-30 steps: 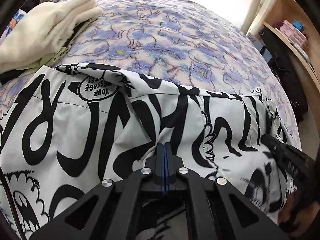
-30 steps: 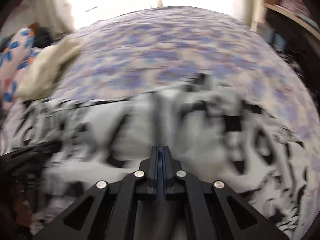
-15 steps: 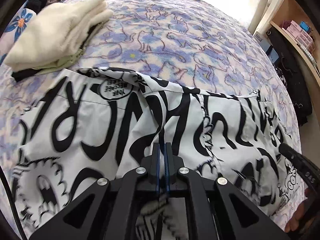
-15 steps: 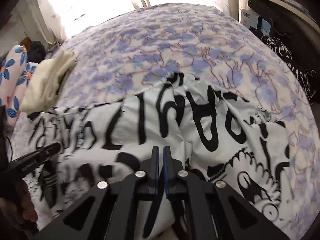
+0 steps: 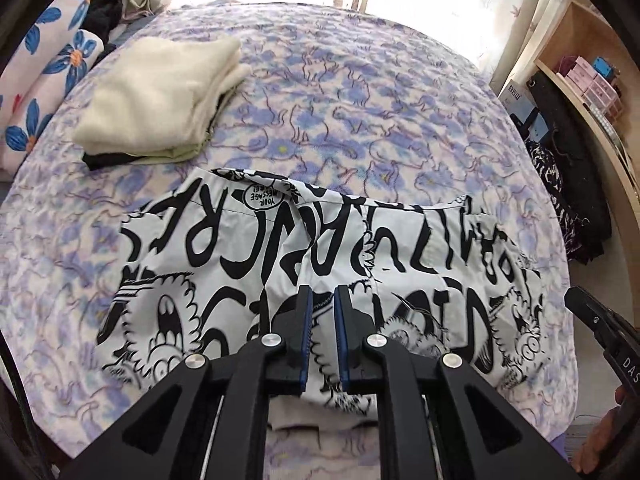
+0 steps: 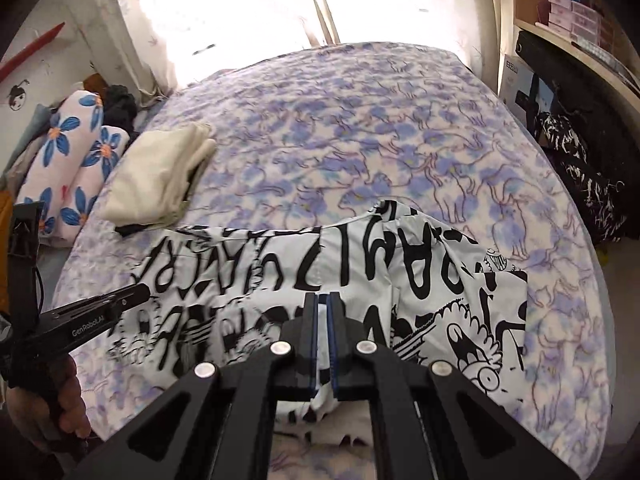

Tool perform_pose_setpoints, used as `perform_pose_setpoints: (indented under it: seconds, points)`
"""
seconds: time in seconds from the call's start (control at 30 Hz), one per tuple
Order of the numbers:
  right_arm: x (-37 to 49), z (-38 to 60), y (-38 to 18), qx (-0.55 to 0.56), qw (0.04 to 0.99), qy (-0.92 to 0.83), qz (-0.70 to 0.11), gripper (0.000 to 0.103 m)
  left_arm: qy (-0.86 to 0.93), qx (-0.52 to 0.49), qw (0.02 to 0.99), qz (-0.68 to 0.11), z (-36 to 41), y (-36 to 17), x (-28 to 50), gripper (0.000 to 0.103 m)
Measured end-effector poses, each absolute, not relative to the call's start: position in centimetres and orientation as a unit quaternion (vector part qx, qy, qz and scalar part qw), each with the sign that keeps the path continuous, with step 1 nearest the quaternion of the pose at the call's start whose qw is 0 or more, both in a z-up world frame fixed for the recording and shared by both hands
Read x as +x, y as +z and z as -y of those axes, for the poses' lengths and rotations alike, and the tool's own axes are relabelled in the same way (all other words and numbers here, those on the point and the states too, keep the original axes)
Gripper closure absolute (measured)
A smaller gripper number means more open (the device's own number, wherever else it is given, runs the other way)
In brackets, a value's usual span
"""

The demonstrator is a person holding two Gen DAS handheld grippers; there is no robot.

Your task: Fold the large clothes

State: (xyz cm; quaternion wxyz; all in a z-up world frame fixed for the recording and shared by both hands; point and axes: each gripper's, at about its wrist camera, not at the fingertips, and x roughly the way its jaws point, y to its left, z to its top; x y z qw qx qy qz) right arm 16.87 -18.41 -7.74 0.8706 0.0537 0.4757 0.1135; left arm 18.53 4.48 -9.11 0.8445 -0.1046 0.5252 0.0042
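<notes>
A white garment with black graffiti print [image 5: 240,264] [image 6: 420,280] lies spread on the bed [image 5: 360,100]. Its near edge is lifted off the cover. My left gripper [image 5: 320,308] holds that edge toward its left part; its jaws are opening slightly, with a fold of the printed cloth still pinched between the blue pads. My right gripper [image 6: 323,312] is shut on the same edge further right, white cloth showing between its pads. Each gripper shows in the other's view: the right gripper [image 5: 600,320] and the left gripper [image 6: 120,300], each held by a hand.
A stack of folded cream clothes [image 5: 160,92] [image 6: 160,176] lies on the bed at the far left. Flowered pillows [image 5: 44,80] [image 6: 72,168] lie beyond it. A wooden shelf [image 5: 580,92] and dark patterned cloth [image 6: 580,168] stand beside the bed's right edge.
Both grippers have risen and pulled back, lifting the garment's near edge with them. The left jaws have parted a little around the cloth.
</notes>
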Motion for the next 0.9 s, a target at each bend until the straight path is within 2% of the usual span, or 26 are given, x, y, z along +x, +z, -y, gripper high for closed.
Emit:
perform_pose_setpoints:
  seconds: [0.33, 0.73, 0.83, 0.9]
  points:
    - [12.6, 17.2, -4.5, 0.032, 0.863, 0.159, -0.478, 0.099, 0.012, -0.115, 0.84, -0.53, -4.7, -6.1, 14.3, 0.093]
    - [9.5, 14.3, -7.3, 0.009, 0.833, 0.192, -0.519, 0.099, 0.028, -0.135, 0.811, -0.569, -5.6, -9.1, 10.2, 0.091]
    - [9.5, 13.2, -8.1, 0.003, 0.83, 0.201, -0.521, 0.099, 0.035, -0.149, 0.801, -0.579, -6.6, -10.6, 9.7, 0.087]
    - [9.7, 12.3, -8.8, -0.003, 0.827, 0.205, -0.523, 0.099, 0.037, -0.165, 0.792, -0.587, -7.3, -11.8, 9.3, 0.079]
